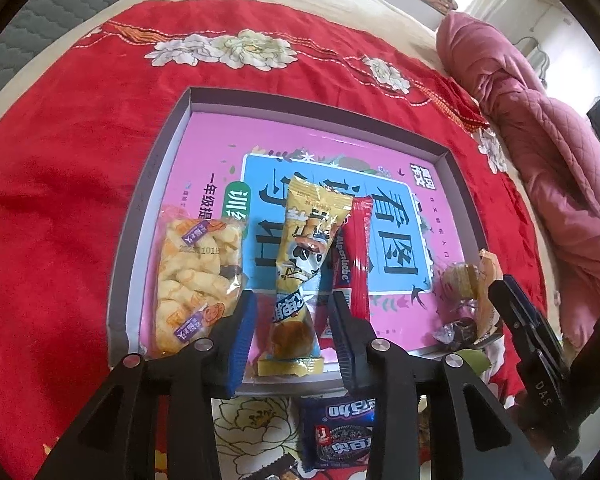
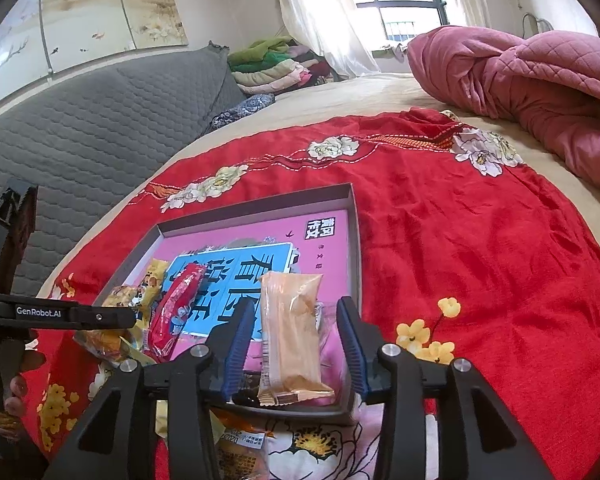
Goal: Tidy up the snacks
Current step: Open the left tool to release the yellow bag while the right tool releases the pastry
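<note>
Snacks like the yellow cake pack [image 1: 296,276] and orange pastry pack [image 2: 292,340] look light, crinkly and crushable, best pinched mid-wrapper; both grippers' fingers [image 1: 242,336] [image 2: 236,344] stand apart, touching neither.

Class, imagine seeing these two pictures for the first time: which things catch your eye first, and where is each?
The red flowered cloth spread over the bed stands out first. On it lies a shallow tray with a pink and blue printed floor, holding several snack packets. A yellow packet lies between the left gripper's open jaws, a pale orange packet between the right gripper's.
</note>
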`<act>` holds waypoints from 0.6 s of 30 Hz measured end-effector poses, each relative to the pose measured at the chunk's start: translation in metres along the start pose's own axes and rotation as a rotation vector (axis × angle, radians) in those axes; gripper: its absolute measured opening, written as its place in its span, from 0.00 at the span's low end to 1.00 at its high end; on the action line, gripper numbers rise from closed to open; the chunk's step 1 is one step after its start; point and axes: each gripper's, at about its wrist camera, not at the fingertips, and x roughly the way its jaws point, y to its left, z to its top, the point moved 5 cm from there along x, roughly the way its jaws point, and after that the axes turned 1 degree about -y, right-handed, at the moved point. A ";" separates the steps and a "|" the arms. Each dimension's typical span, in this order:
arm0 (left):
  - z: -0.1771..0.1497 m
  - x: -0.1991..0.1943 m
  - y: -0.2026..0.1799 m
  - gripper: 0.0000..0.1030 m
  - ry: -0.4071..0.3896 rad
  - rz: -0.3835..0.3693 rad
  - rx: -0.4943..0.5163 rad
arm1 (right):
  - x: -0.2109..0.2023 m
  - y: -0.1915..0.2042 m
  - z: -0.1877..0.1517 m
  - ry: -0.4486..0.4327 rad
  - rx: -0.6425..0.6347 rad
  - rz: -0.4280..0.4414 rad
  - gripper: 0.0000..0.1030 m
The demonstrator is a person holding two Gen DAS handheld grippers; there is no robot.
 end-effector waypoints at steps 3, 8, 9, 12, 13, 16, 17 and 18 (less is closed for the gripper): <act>0.000 -0.003 0.000 0.44 -0.006 -0.001 0.003 | -0.002 -0.002 0.002 -0.009 0.006 -0.001 0.46; 0.000 -0.007 -0.002 0.45 -0.012 0.002 0.008 | -0.002 -0.004 0.002 -0.008 0.010 -0.008 0.47; 0.001 -0.008 -0.002 0.45 -0.013 0.002 0.008 | -0.002 -0.004 0.003 -0.011 0.012 -0.011 0.47; 0.001 -0.010 -0.001 0.46 -0.015 0.003 0.008 | -0.003 -0.007 0.003 -0.012 0.016 -0.020 0.47; 0.001 -0.010 0.000 0.46 -0.016 0.003 0.006 | -0.002 -0.008 0.003 -0.011 0.021 -0.020 0.47; 0.001 -0.012 0.001 0.46 -0.019 0.001 0.002 | -0.002 -0.010 0.003 -0.008 0.029 -0.023 0.47; 0.001 -0.013 0.001 0.46 -0.021 0.001 0.002 | -0.003 -0.010 0.003 -0.010 0.030 -0.024 0.47; 0.001 -0.014 0.001 0.46 -0.022 0.001 0.002 | -0.003 -0.010 0.004 -0.012 0.030 -0.024 0.47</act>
